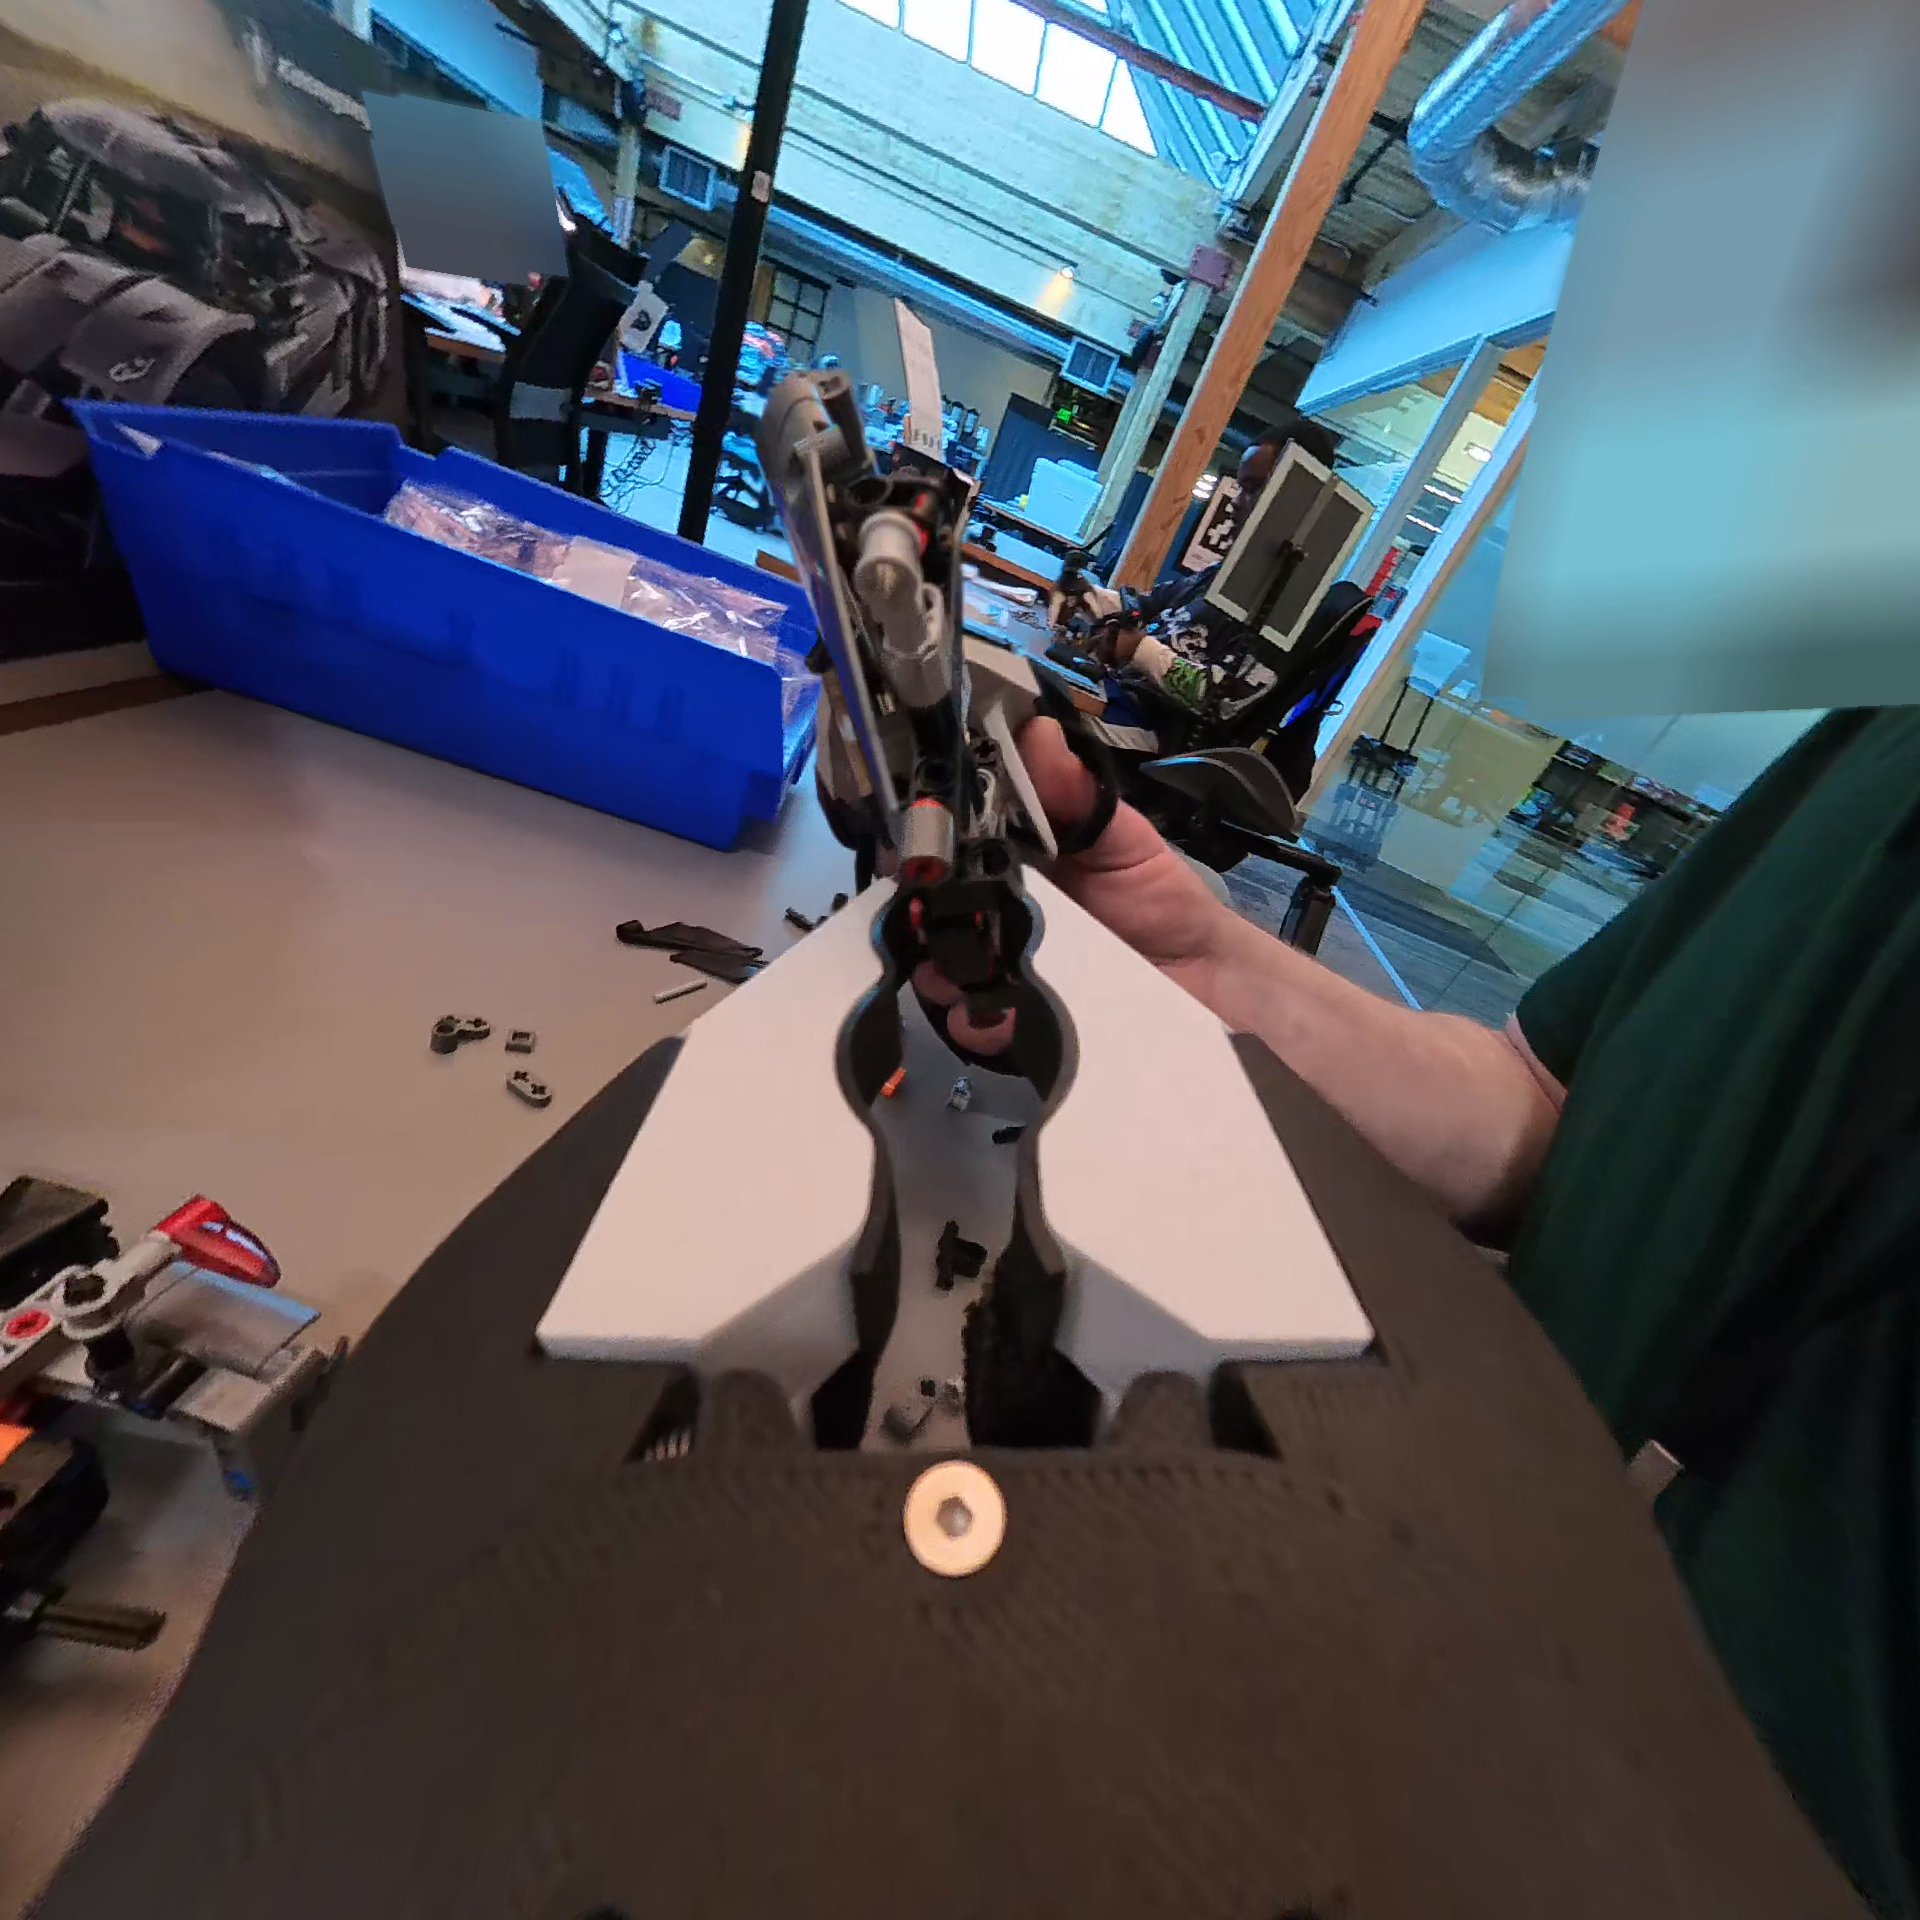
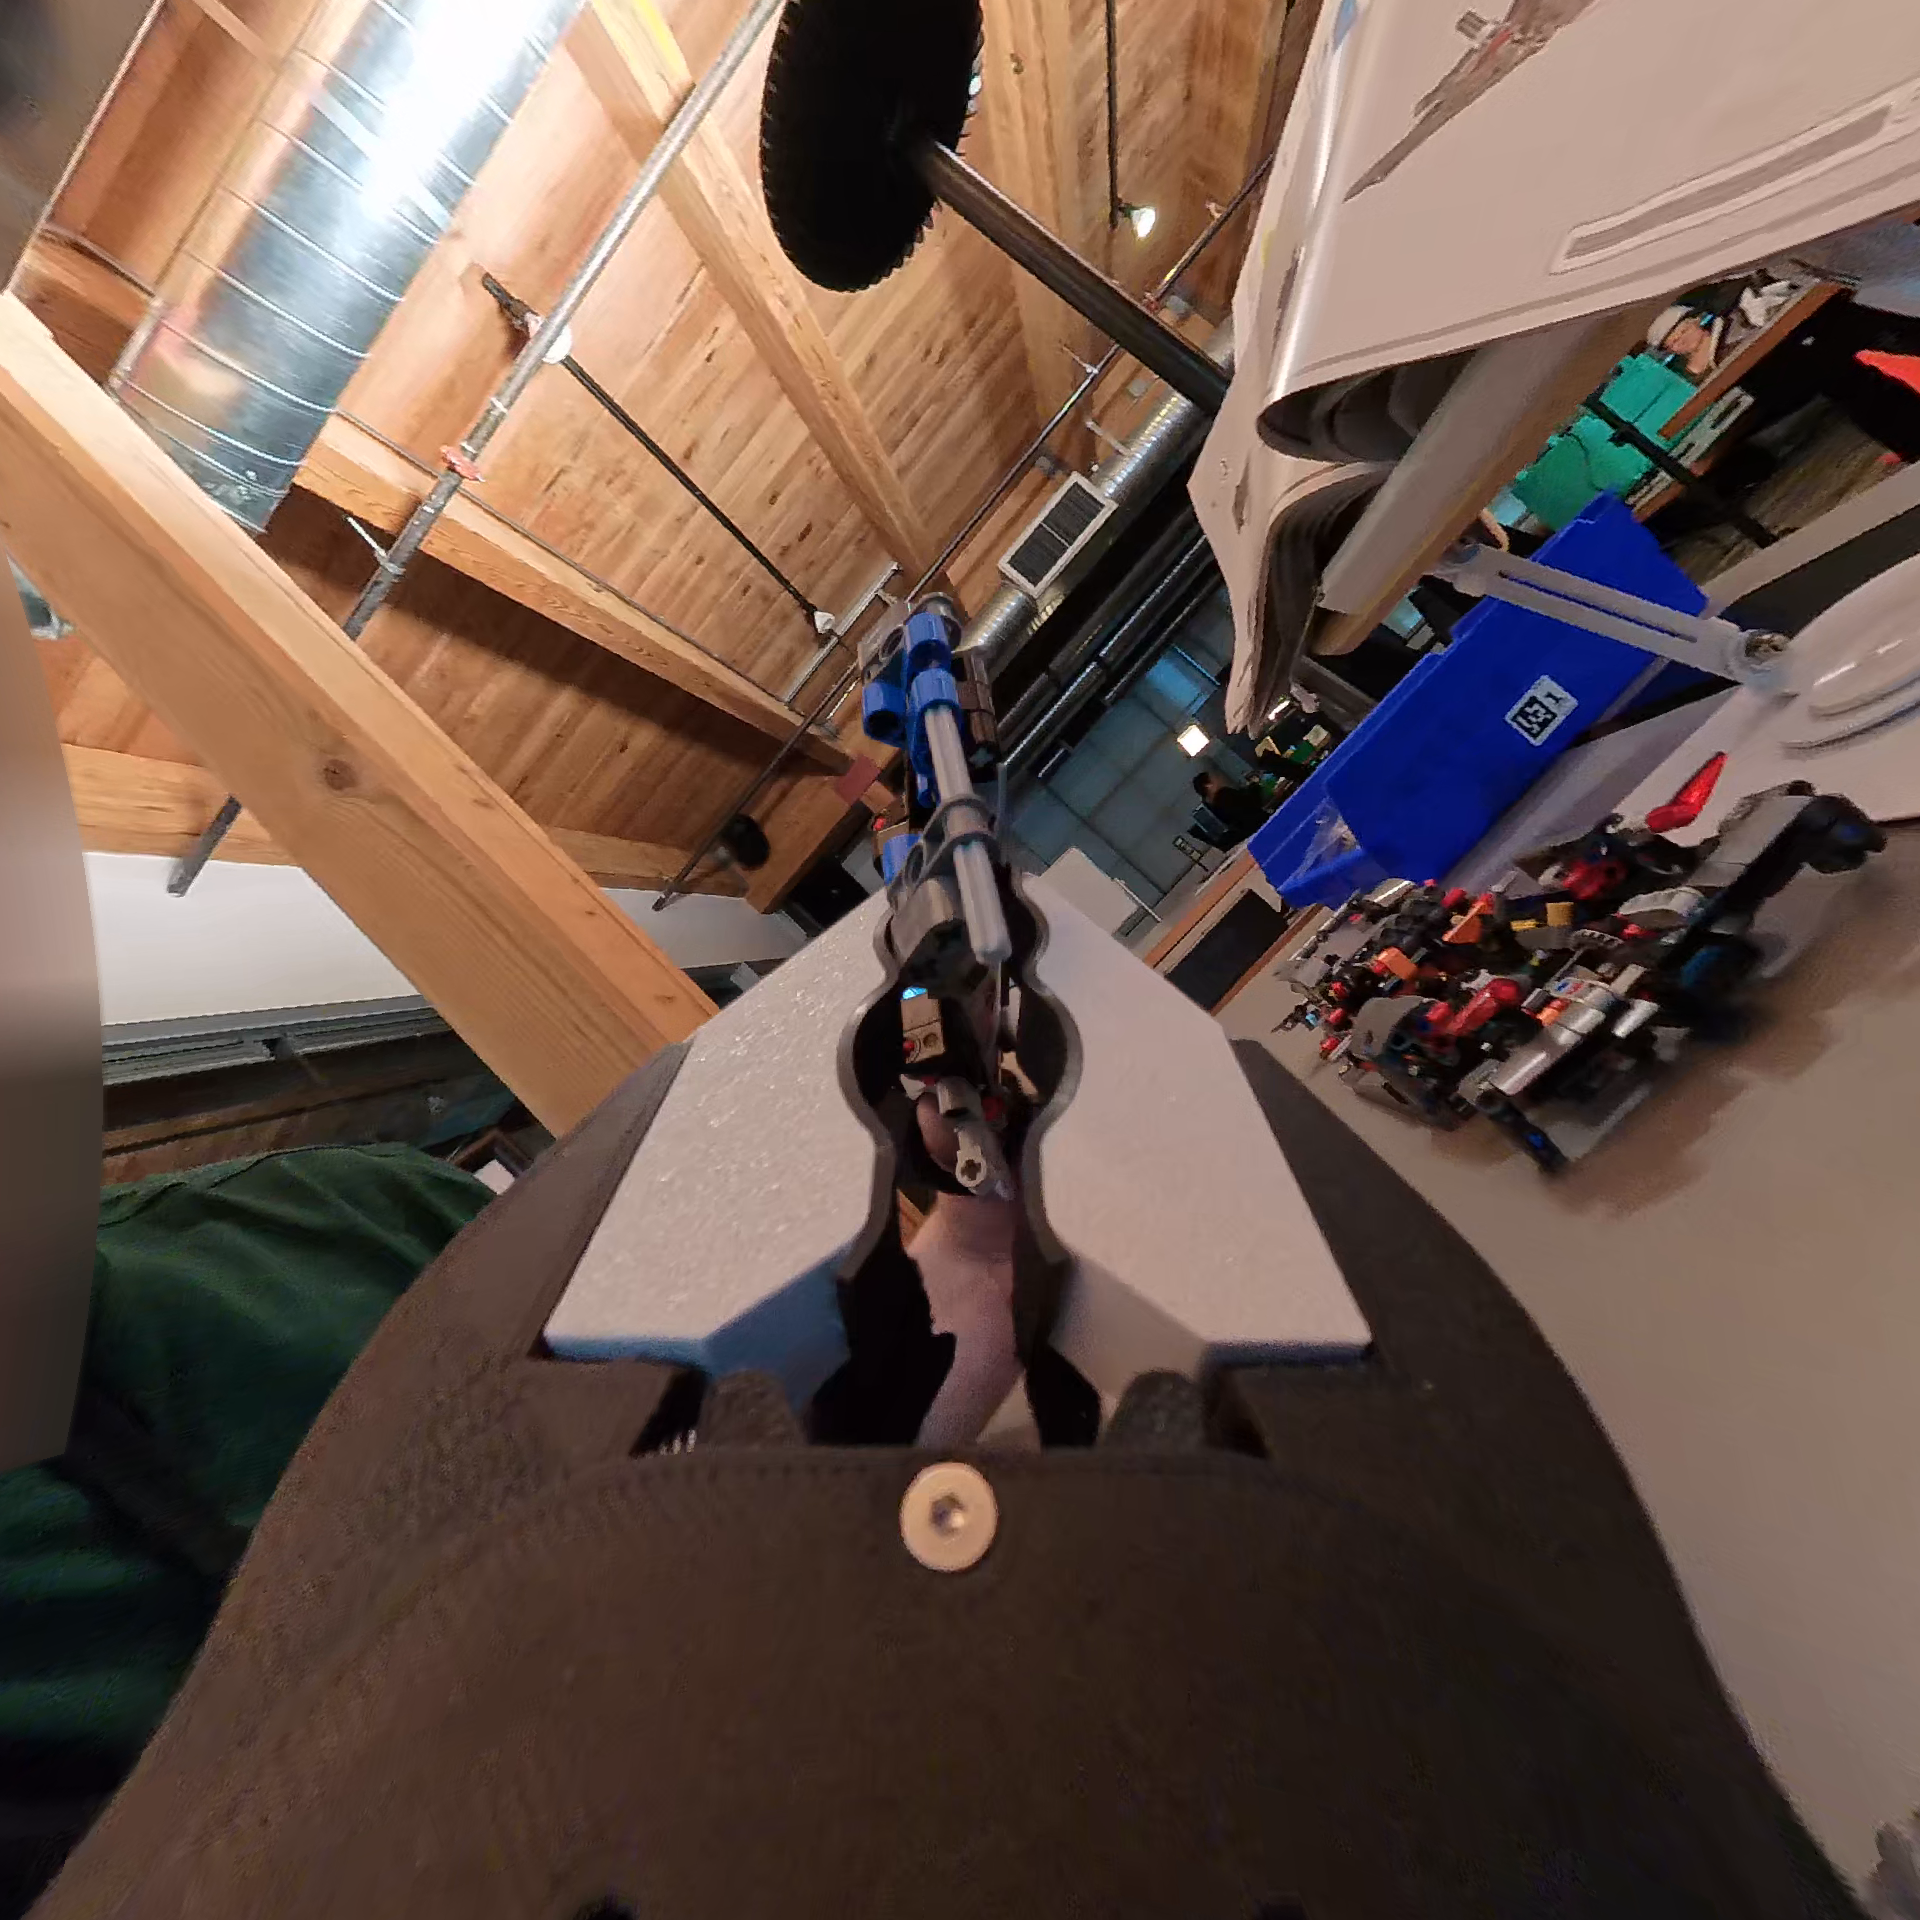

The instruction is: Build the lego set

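Observation:
In the left wrist view my left gripper (image 1: pixel 956 914) has its white fingers (image 1: pixel 748 1143) shut on the lower end of a grey and black lego sub-assembly (image 1: pixel 894 623) with red pins. It stands up above the tips. A person's hand (image 1: pixel 1122 862) touches its right side. In the right wrist view my right gripper (image 2: pixel 956 935) is shut on a lego sub-assembly (image 2: pixel 940 790) with blue connectors and a grey axle, held up toward the ceiling. I cannot tell whether both hold the same piece. A partly built lego car (image 2: pixel 1558 987) lies on the table and also shows in the left wrist view (image 1: pixel 156 1340).
A blue bin (image 1: pixel 436 623) with plastic bags of parts stands at the back of the table (image 1: pixel 260 935). Small loose grey pieces (image 1: pixel 488 1049) and black pieces (image 1: pixel 696 945) lie on it. An open instruction booklet (image 2: pixel 1507 260) hangs above a blue bin (image 2: pixel 1475 727). A green-sleeved arm (image 1: pixel 1714 1143) fills the right side. My hands' fingertips stand some 6 cm from each other.

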The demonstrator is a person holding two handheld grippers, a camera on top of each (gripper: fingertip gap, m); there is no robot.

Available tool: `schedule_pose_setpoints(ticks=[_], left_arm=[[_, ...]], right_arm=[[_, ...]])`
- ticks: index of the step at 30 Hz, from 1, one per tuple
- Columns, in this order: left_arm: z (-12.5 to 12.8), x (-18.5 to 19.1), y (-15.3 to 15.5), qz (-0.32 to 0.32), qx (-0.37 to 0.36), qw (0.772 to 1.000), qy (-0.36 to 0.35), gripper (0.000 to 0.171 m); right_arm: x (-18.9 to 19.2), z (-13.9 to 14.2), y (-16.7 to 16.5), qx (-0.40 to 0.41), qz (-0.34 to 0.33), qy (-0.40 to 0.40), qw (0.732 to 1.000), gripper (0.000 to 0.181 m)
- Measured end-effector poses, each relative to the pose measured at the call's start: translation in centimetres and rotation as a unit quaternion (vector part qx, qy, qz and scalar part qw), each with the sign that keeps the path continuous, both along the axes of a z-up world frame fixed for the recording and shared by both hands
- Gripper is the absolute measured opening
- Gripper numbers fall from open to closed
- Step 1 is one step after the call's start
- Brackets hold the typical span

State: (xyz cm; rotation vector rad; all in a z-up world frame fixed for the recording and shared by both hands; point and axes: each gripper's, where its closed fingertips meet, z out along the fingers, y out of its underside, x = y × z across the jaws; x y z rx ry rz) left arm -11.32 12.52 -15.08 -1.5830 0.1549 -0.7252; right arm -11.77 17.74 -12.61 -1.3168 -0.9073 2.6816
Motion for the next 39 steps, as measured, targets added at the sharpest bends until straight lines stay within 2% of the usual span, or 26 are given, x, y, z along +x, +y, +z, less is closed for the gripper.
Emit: schedule_pose_setpoints(ticks=[6,11,19,23,39], left_arm=[[0.29,-0.08,0.06,-0.026,0.015,1.000,-0.008,0.012],[0.16,-0.21,0.33,-0.019,0.015,1.000,-0.004,0.012],[0.09,-0.36,0.37,-0.014,0.012,1.000,-0.010,0.011],[0.17,-0.20,0.41,-0.024,0.016,0.999,-0.020,0.011],[0.05,-0.59,0.33,-0.028,0.023,0.999,-0.035,0.011]], right_arm=[[0.15,0.39,0.04,0.018,-0.015,0.008,1.000,0.013],[-0.07,0.02,0.39,0.008,-0.020,-0.003,1.000,0.014],[-0.25,0.04,0.46,0.033,-0.041,-0.006,0.999,0.026],[-0.17,0.08,0.23,0.038,-0.037,-0.004,0.999,0.017],[-0.02,0.16,-0.17,0.040,-0.023,0.000,0.999,0.015]])
